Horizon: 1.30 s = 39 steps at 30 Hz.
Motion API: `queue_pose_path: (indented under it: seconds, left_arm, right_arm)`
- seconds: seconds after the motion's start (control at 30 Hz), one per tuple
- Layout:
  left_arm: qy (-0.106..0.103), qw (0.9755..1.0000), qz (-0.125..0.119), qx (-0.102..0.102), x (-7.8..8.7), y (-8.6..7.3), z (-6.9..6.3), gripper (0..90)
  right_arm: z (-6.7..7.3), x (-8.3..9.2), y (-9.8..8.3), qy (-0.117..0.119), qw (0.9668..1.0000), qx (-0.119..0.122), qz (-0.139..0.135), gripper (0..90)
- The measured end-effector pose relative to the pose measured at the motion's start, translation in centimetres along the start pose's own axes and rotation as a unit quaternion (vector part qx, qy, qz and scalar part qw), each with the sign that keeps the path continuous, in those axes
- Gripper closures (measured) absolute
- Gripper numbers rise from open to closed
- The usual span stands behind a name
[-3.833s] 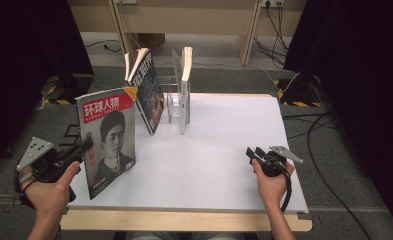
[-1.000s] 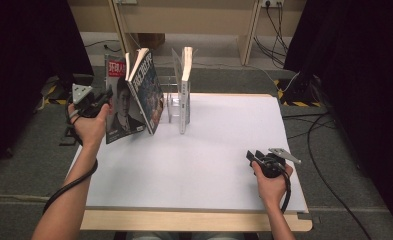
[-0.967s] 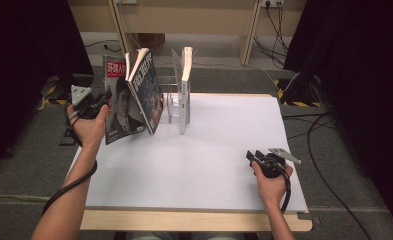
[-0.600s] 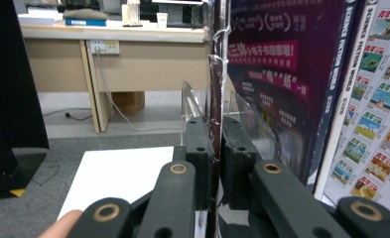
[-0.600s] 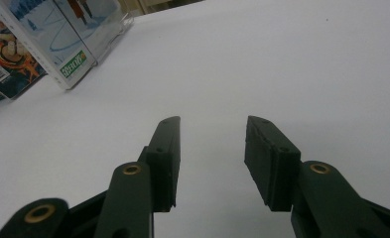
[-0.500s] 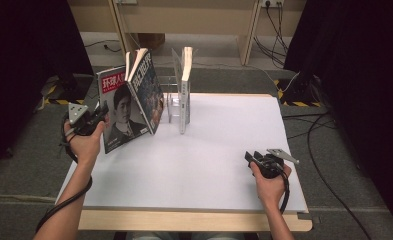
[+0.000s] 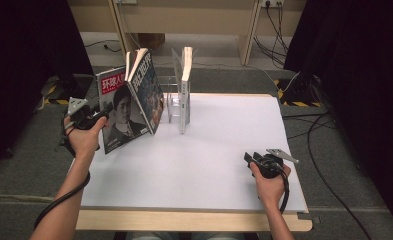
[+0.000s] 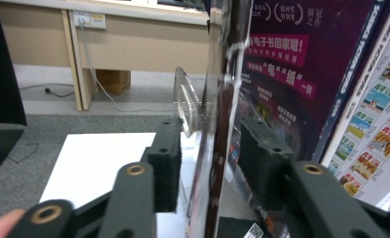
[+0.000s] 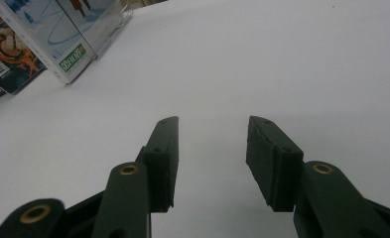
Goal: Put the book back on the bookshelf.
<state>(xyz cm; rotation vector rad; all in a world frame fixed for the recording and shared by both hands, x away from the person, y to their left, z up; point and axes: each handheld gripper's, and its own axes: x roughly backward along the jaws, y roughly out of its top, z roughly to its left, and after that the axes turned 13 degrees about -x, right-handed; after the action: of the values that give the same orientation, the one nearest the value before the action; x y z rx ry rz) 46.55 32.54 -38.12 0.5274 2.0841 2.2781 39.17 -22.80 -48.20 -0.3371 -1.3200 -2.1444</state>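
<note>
White table [image 7: 209,165]; upright book [image 7: 185,90] in clear rack [image 7: 173,102], perhaps acrylic.

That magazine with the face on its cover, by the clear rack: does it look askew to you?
Yes. The magazine leans at the rack's left end, tilted against its neighbour, lower edge splayed onto the table. The left gripper has just been opening; the magazine's edge sits between its pads, unpressed.

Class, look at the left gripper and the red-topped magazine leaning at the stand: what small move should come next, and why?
Probably draw the left gripper straight back off the magazine. Its jaws have just been opening; the magazine's edge stands between the pads, which no longer press it. The magazine leans against its neighbour at the clear stand, so it seems placed.
</note>
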Motion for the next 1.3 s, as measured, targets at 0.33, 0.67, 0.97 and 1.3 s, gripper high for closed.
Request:
queue_pose_path:
  seconds: [0.33,0.67,0.97,1.3]
  left_arm:
    - [0.016,0.9995,0.026,0.001,-1.3,0.7,-0.1,38.6]
    - [0.004,0.9989,0.046,-0.009,-2.3,1.5,-0.5,57.8]
    - [-0.006,0.998,0.063,0.001,-3.0,2.0,-0.3,77.3]
    - [-0.006,0.9977,0.068,-0.001,-3.1,2.9,-0.4,86.0]
  right_arm:
    - [-0.1,0.0,0.0,0.001,1.0,-0.003,0.003,56.7]
    - [-0.1,-0.1,-0.1,0.003,0.9999,-0.009,0.01,56.7]
    - [-0.2,-0.1,-0.1,0.003,0.9999,-0.009,0.013,56.6]
    - [-0.2,-0.3,-0.2,0.003,0.9998,-0.007,0.018,56.6]
